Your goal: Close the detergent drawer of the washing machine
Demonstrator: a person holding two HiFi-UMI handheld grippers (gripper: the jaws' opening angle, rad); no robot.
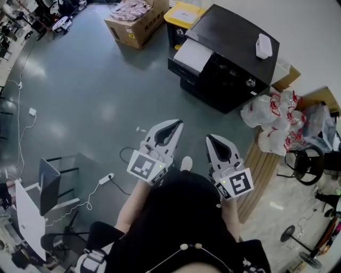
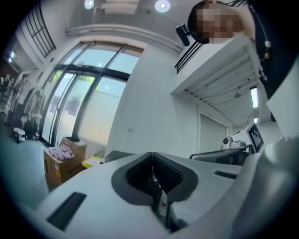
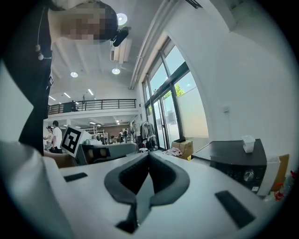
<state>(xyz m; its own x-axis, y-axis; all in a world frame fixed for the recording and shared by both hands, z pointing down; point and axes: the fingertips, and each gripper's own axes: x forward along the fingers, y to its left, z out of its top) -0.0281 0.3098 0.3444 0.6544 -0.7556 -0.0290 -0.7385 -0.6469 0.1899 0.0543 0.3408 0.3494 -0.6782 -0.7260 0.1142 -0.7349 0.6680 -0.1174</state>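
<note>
The black washing machine [image 1: 234,58] stands on the floor ahead and to the right, well beyond both grippers. A pale grey panel [image 1: 193,53] juts out at its upper left front; it looks like the pulled-out detergent drawer. A small white container [image 1: 263,46] rests on the machine's top. My left gripper [image 1: 173,127] and right gripper [image 1: 212,139] are held side by side at waist height, both shut with nothing between the jaws. The right gripper view has the machine [image 3: 236,161] at its right beyond the closed gripper [image 3: 148,156]. The left gripper [image 2: 152,156] is level, facing a white wall.
A cardboard box of cloth [image 1: 136,24] and a yellow bin [image 1: 184,16] stand left of the machine. White plastic bags [image 1: 272,114] and a wooden pallet [image 1: 261,165] lie to the right. A chair [image 1: 50,181] and a power strip with cables [image 1: 106,178] are at the left.
</note>
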